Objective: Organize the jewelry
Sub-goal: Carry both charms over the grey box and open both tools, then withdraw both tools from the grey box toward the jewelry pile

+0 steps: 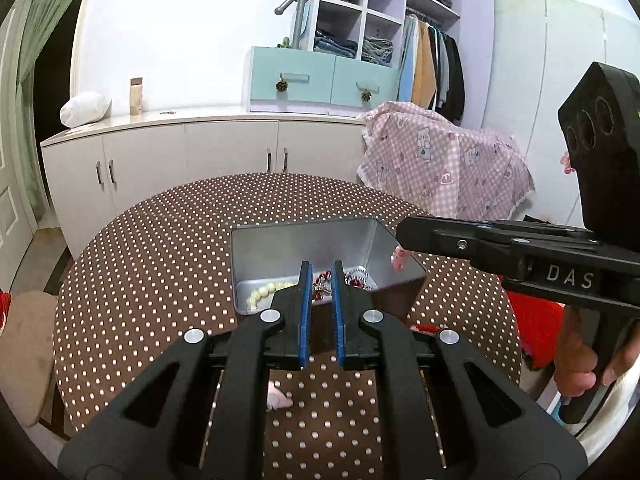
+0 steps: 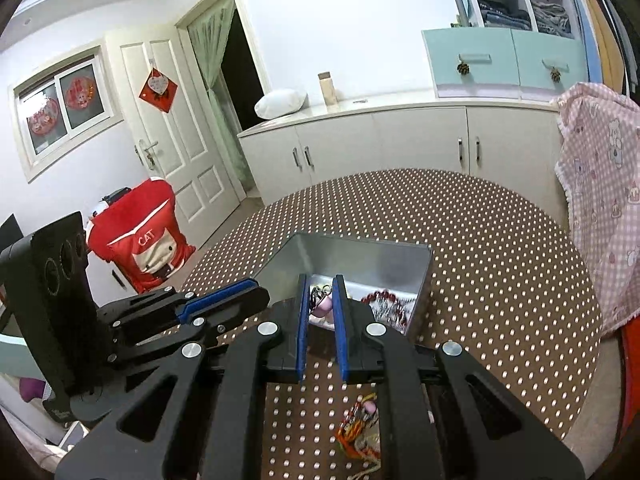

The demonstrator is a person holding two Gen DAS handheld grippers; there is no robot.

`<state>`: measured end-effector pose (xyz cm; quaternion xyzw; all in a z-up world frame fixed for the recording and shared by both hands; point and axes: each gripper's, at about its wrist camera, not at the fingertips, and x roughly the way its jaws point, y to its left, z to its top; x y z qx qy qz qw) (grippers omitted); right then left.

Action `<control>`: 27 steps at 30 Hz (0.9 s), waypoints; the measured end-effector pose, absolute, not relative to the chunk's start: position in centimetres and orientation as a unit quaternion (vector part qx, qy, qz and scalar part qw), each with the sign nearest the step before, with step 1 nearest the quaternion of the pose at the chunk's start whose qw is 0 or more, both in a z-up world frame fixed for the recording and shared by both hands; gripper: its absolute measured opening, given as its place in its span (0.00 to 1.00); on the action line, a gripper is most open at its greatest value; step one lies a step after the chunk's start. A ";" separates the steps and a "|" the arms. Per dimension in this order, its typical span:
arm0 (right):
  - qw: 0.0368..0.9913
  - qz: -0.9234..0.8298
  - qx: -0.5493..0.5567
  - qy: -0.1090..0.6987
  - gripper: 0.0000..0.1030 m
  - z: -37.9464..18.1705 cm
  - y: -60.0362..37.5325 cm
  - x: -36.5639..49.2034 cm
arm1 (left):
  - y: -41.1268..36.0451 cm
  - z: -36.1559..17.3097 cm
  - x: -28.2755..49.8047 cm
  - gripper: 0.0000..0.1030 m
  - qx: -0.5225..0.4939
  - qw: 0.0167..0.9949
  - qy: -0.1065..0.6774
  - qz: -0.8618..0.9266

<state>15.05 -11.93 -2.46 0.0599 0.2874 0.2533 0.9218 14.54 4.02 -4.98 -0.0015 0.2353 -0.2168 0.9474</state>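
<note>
Jewelry sits in the open metal tin (image 1: 304, 248) on our polka-dot desk (image 1: 160, 264): a cream bead strand (image 1: 262, 294) along the tin's left side and a red bead strand (image 1: 356, 278) toward its right. Our left tongs (image 1: 320, 280) hover over the tin's near edge, fingers apart with only a narrow gap, a small metal clasp showing between the tips; we cannot tell whether they touch it. Our right tongs (image 2: 321, 294) hold a pink charm with a dark key ring (image 2: 320, 302), clamped between the blue pads (image 2: 339, 312) over the tin's near side. On the desk below them, closer to us, lies an orange braided bracelet (image 2: 356, 426). A small white-and-pink piece (image 1: 278, 398) lies under the left tongs.
</note>
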 end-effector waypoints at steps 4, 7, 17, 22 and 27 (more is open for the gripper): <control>0.923 0.250 0.057 0.288 0.10 -2.7 -11.9 15.8 | 4.0 -4.9 15.3 0.10 -0.004 0.947 0.236 -0.218; 0.922 0.245 0.052 0.295 0.10 -3.0 -11.9 16.3 | 3.7 -5.0 15.6 0.10 0.003 0.947 0.235 -0.219; 0.930 0.216 0.038 0.295 0.34 -3.4 -12.8 16.3 | 4.2 -5.3 15.8 0.70 -0.010 0.953 0.222 -0.206; 0.931 0.207 0.040 0.298 0.36 -3.5 -13.3 16.2 | 4.6 -5.3 15.9 0.70 -0.011 0.954 0.225 -0.197; 0.932 0.204 0.041 0.298 0.39 -3.5 -13.6 16.0 | 4.6 -5.4 16.0 0.70 -0.008 0.954 0.228 -0.193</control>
